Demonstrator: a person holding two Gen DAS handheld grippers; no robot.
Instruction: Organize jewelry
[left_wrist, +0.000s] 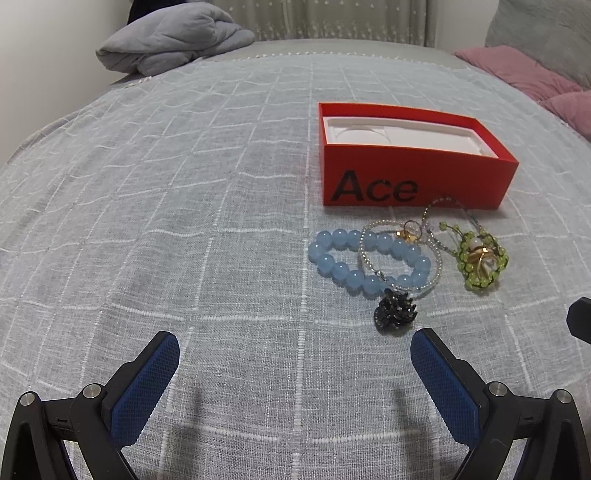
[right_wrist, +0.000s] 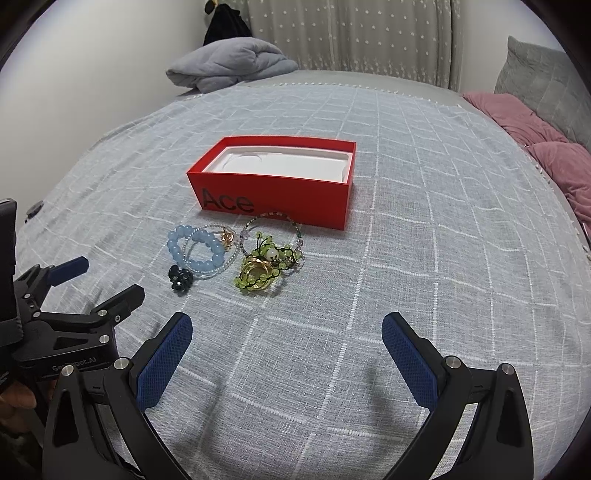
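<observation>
An open red box (left_wrist: 413, 177) (right_wrist: 273, 197) marked "Ace", with a white moulded insert, sits on the bed cover. In front of it lies a pile of jewelry: a blue bead bracelet (left_wrist: 334, 267) (right_wrist: 173, 245), a thin clear-bead bracelet (left_wrist: 364, 254), a black flower charm (left_wrist: 396, 314) (right_wrist: 180, 278), a green bead piece with gold rings (left_wrist: 482, 264) (right_wrist: 255, 275), and a small-bead loop (right_wrist: 273, 216). My left gripper (left_wrist: 295, 350) (right_wrist: 105, 282) is open, short of the black charm. My right gripper (right_wrist: 287, 328) is open, nearer than the pile.
A grey checked cover (left_wrist: 184, 221) spreads over the bed. A folded grey blanket (left_wrist: 173, 37) (right_wrist: 229, 62) lies at the back left, pink bedding (right_wrist: 535, 147) and a grey pillow (right_wrist: 546, 88) at the right. A curtain (right_wrist: 351, 33) hangs behind.
</observation>
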